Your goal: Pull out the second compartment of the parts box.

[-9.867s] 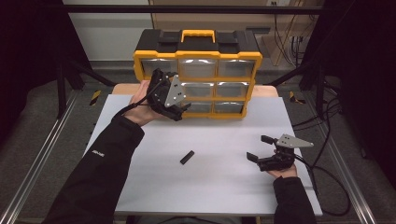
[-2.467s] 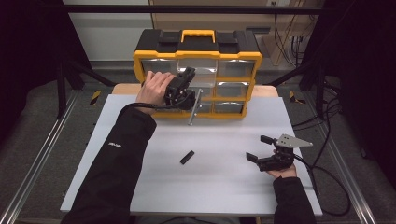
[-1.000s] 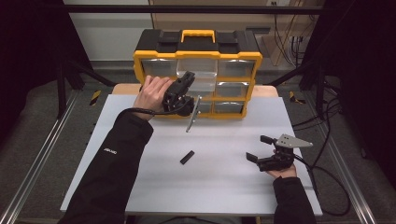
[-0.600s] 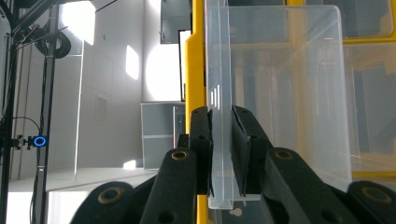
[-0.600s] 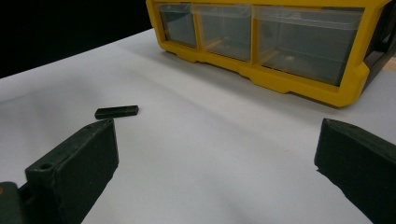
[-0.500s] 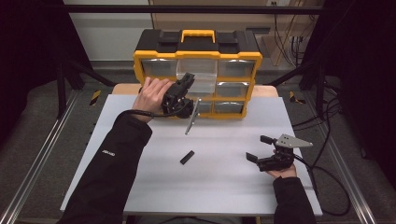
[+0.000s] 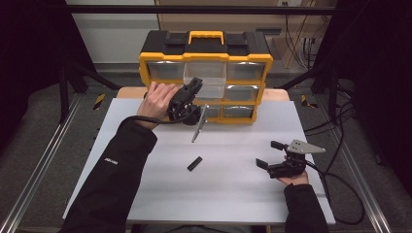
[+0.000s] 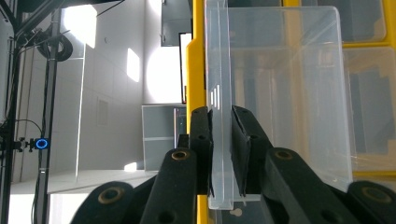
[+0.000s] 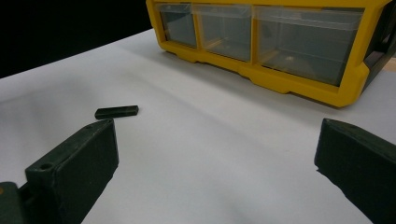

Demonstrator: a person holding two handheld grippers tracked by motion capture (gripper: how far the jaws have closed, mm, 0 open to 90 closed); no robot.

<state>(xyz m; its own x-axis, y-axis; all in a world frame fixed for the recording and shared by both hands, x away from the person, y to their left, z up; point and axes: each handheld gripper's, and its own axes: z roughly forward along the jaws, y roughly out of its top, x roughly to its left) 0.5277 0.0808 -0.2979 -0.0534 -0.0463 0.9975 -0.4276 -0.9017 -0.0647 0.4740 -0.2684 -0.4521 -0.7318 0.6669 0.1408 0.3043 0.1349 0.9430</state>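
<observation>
A yellow organizer (image 7: 205, 74) with clear drawers and a black top stands at the back of the white table (image 7: 233, 204). My left gripper (image 7: 195, 113) is in front of its middle column, shut on the thin front wall of a clear plastic drawer (image 8: 285, 93). The jaws (image 8: 223, 116) press that wall from both sides. From above, the drawer's pale edge (image 7: 198, 125) slants down toward the table. A small black block (image 7: 195, 163) lies at mid-table. My right gripper (image 7: 268, 154) rests open at the right, nothing between its jaws (image 9: 215, 128), with the black block (image 9: 116, 112) ahead on its left.
The organizer's bottom row of drawers (image 9: 261, 37) faces the right gripper. Metal rails (image 7: 39, 170) run along both sides of the table. Cables (image 7: 340, 179) trail off the right edge. Black stand legs (image 7: 73, 73) rise at the back corners.
The clear drawer in the left gripper has tilted, and its pale edge now reaches further toward me over the table. The right gripper and the black block have stayed put.
</observation>
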